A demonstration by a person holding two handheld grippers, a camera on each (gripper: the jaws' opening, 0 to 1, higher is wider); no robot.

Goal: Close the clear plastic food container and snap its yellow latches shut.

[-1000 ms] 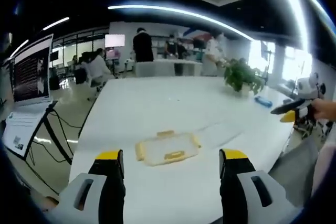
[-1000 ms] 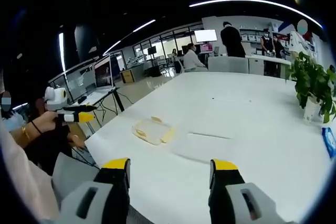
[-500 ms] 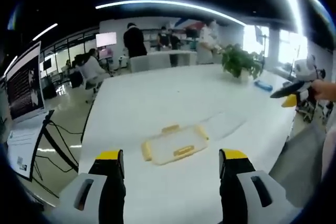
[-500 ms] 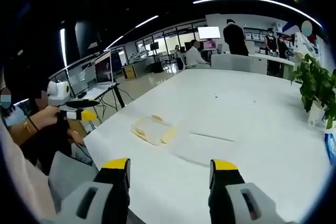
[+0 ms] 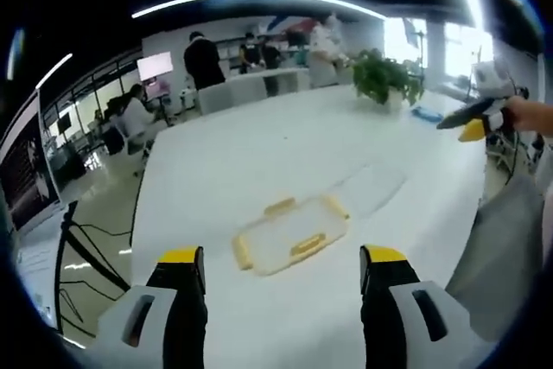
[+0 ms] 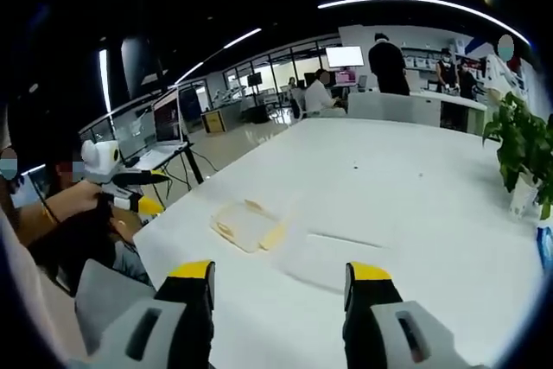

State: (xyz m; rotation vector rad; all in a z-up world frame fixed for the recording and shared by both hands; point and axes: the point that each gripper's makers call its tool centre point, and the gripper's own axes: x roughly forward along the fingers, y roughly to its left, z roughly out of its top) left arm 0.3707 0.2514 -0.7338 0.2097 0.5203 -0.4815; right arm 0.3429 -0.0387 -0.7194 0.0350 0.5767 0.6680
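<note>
Approaching stage, nothing gripped. Lid (image 5: 292,243) with yellow latches (image 5: 307,244) flat on table (image 5: 259,153), clear base (image 6: 324,257) just beside. Left gripper (image 5: 281,270) and right gripper (image 6: 278,281) both spread wide, above table edge. Next: pick up lid, seat on base, press latches.

White table (image 5: 259,162); potted plant (image 5: 387,78) at its far edge; wall screen (image 5: 154,66); standing people (image 6: 387,65) beyond; laptop (image 6: 168,117).

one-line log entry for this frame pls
phase: approach | left gripper: open, empty | right gripper: open, empty | yellow-latched lid: flat on white table | clear container base: beside lid, uncovered
</note>
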